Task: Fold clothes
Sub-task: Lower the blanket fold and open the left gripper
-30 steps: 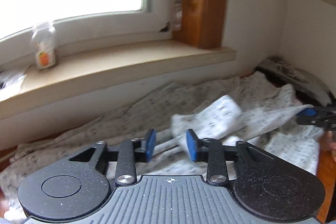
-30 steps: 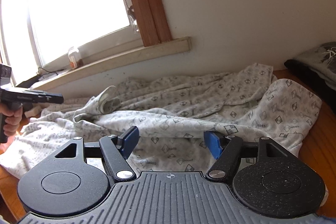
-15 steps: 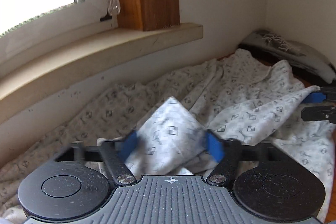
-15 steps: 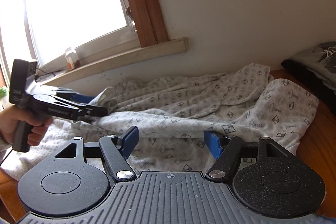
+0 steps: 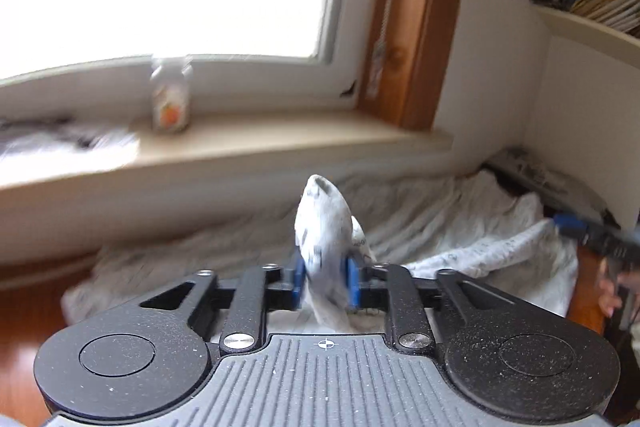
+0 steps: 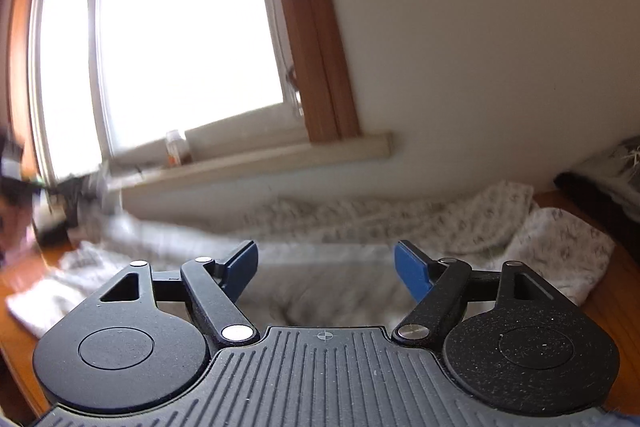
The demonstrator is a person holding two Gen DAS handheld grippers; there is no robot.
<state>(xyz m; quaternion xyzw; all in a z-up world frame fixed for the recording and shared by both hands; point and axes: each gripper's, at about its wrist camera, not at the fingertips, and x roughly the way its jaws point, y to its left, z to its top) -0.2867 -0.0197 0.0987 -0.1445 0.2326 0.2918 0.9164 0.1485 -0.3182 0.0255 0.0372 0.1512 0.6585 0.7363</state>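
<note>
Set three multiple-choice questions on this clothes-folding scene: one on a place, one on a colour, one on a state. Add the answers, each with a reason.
1. Where does the small jar stand?
A. on the windowsill
B. on the floor
C. in a drawer

2. What colour are the left tool's pads?
A. red
B. blue
C. yellow

3. What is between those pads?
A. nothing
B. a fold of the patterned garment
C. a book

Answers:
1 A: it stands on the sill below the bright pane.
2 B: both pads show blue.
3 B: cloth rises from between the pads, though the jaws are opening.
</note>
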